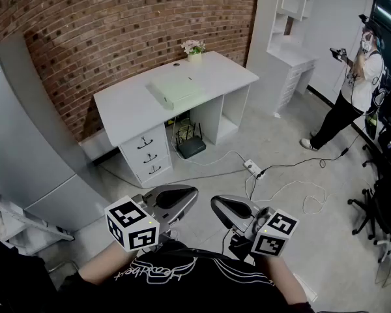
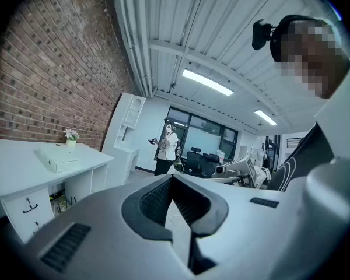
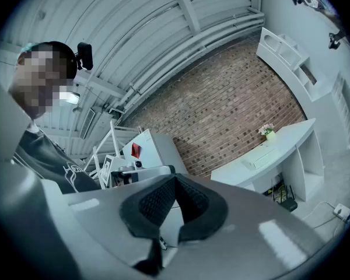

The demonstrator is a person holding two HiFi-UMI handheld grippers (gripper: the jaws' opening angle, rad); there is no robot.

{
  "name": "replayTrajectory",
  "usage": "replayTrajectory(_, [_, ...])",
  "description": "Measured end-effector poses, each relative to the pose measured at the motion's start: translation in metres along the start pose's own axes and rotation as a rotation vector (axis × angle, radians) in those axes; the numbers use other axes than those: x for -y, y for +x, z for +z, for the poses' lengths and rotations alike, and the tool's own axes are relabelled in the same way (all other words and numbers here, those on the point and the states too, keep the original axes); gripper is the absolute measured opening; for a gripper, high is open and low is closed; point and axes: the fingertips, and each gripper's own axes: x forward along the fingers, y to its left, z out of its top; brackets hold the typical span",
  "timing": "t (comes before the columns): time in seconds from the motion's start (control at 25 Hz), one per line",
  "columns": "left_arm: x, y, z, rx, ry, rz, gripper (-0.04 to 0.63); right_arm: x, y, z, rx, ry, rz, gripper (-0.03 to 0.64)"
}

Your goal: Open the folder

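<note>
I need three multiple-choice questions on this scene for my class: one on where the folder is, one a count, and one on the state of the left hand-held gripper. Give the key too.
1. Where does the folder lie?
A. On top of the white desk
B. Under the desk
C. Between a gripper's jaws

2. How many drawers does the drawer unit show?
A. One
B. Three
C. Five

3. How does the left hand-held gripper stand?
A. Wide open
B. Shut on the folder
C. Shut, with nothing between its jaws

Key:
1 A: the folder lies flat on the desk top.
2 B: three handles sit one above another on the unit's front.
3 C: its jaws meet at the tips, with nothing between them, and it is well away from the desk.
</note>
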Motion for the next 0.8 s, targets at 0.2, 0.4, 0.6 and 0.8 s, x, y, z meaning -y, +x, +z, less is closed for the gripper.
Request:
replayTrajectory(0.2, [0.011,0.0,-0.001,-0.017,0.019,-0.008,0.002,-0.001,-0.006,-0.001,0.007,0.031,-0.01,0.002])
replayTrajectory(0.4, [0.008,0.005,-0.004,-0.017,0.011,-0.017,0.002,0.005,-0.004,-0.001,0.008,0.056,-0.013,0.002])
replayTrajectory(0.6, [-0.001,0.017,-0.01,-0.031,0.023,-0.029,0.002,0.019,-0.003,-0.003,0.01,0.078,-0.025,0.002])
replayTrajectory(0.8, [-0.018,0.034,-0.011,-0.041,-0.005,-0.053,0.002,0.042,0.002,-0.002,0.009,0.098,-0.055,0.002])
